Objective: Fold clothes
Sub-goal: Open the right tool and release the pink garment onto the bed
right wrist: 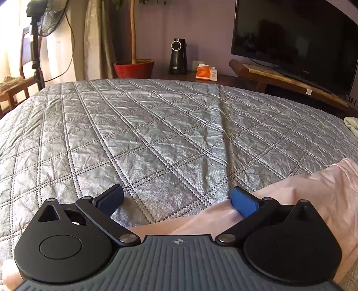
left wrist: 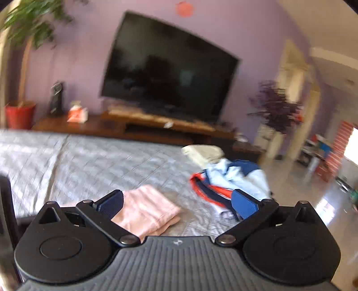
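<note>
Left wrist view, blurred throughout. At far left, a green leafy plant in a red pot (left wrist: pixel 19 114), then a dark cylindrical gadget (left wrist: pixel 56 98) and an orange-and-white tissue box (left wrist: pixel 77 114) on a long brown wooden TV bench (left wrist: pixel 138 125). Above the bench, a large black flat screen (left wrist: pixel 170 71) against the lilac wall. In front, a grey quilted bedspread (left wrist: pixel 89 161) across the lower half. Left gripper (left wrist: pixel 176 203) low over the spread, blue-padded fingers (left wrist: pixel 111 204) spread wide, nothing between them. Folded pale pink garment (left wrist: pixel 150 212) flat on the quilt, its left edge tucked behind the left finger, its bulk in the gap between the two fingers, nearer the left one. Whether cloth and finger touch: cannot tell. Farther right, a crumpled light-blue, navy and red garment (left wrist: pixel 232 179) in a heap, partly behind the right finger; beyond it a cream folded cloth (left wrist: pixel 203 152) near the bed's edge. At far right, a purple-leaved plant (left wrist: pixel 275 107) and shiny floor.

Right wrist view, sharp. At far left, a black standing fan (right wrist: pixel 48 20) and a wooden chair (right wrist: pixel 15 82); red pot, gadget, tissue box and screen along the back. Right gripper (right wrist: pixel 177 201) also wide open and empty, close above the spread. Pink garment at lower right, running under the right finger (right wrist: pixel 243 204) and beneath the gripper body; bare quilt by the left finger.
</note>
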{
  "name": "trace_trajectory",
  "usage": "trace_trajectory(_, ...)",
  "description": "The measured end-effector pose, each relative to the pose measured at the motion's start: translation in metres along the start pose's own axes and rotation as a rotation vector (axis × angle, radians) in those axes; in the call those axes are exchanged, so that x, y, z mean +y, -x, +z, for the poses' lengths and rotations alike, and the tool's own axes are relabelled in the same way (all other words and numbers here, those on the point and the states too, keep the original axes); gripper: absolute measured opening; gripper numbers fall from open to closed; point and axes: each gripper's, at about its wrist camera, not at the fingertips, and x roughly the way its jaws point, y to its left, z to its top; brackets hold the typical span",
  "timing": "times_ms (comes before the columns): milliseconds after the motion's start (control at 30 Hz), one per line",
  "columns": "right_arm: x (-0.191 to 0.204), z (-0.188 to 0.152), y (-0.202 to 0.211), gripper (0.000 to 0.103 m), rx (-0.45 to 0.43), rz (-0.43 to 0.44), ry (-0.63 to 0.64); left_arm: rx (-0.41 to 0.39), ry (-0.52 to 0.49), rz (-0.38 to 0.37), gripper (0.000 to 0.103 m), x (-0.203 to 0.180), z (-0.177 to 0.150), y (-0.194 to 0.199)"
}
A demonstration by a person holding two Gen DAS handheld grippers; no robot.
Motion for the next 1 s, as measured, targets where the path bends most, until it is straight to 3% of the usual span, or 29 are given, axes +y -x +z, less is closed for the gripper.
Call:
trace_trajectory(167, 0.000, 0.000, 0.000, 0.103, 0.000, 0.000, 0.000, -0.020, -0.132, 0.103, 0.102, -0.035, -0.003, 0.005)
trace_trajectory(367, 0.000, 0.000, 0.000, 0.103, 0.000, 0.000, 0.000, -0.065, -0.147, 0.017, 0.102, -0.051, -0.001, -0.014)
trace_trajectory(500, 0.000, 0.000, 0.000, 0.103, 0.000, 0.000, 0.000, -0.097, -0.297, 0.163, 0.102, -0.078, -0.007, -0.025)
trace_trajectory(667, 0.000, 0.000, 0.000, 0.103, 0.000, 0.003, -0.002, -0.068, -0.285, 0.218, 0.102, -0.070, -0.007, -0.030)
trace_trajectory(867, 0.001, 0.000, 0.001, 0.103, 0.000, 0.001, 0.000, -0.007, -0.281, 0.381, 0.102, -0.062, -0.008, -0.037)
trace_trajectory(1000, 0.001, -0.001, 0.000, 0.103, -0.001, 0.000, 0.001, 0.057, -0.237, 0.399, 0.102, -0.054, -0.012, -0.039)
